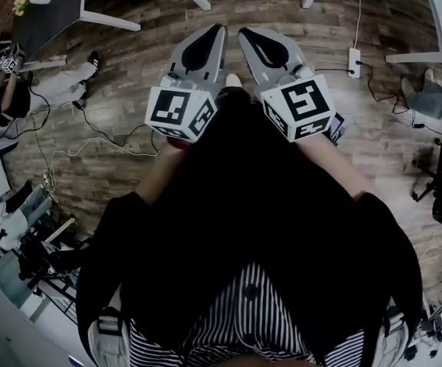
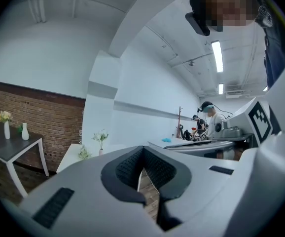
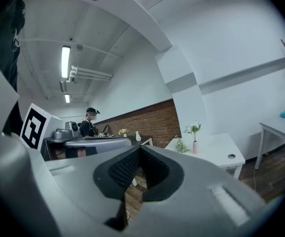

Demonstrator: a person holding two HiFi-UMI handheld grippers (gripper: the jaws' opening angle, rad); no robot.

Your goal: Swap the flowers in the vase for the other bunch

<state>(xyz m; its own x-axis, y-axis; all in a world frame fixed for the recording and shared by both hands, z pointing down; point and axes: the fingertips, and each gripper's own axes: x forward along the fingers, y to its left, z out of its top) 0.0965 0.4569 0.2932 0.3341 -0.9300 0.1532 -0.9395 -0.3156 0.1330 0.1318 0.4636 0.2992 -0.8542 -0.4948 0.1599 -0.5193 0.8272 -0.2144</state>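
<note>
A small pink vase with white flowers [image 2: 101, 138] stands on a white table [image 2: 71, 157] far ahead. A loose green bunch [image 2: 84, 153] lies beside it. The right gripper view shows the same vase [image 3: 195, 132] and loose bunch [image 3: 182, 145] on that white table [image 3: 216, 149]. My left gripper [image 1: 219, 29] and right gripper [image 1: 244, 33] are held side by side in front of my body, above the wooden floor and far from the table. Both are shut with nothing between the pads, as the left gripper [image 2: 143, 149] and right gripper [image 3: 140, 149] views show.
A dark table [image 2: 4, 147] by the brick wall carries two white vases [image 2: 25, 131] and yellow flowers [image 2: 4, 116]. Cables and a power strip [image 1: 353, 61] lie on the floor. Another person [image 3: 89, 125] stands at a desk, and one sits at the left [image 1: 7, 90].
</note>
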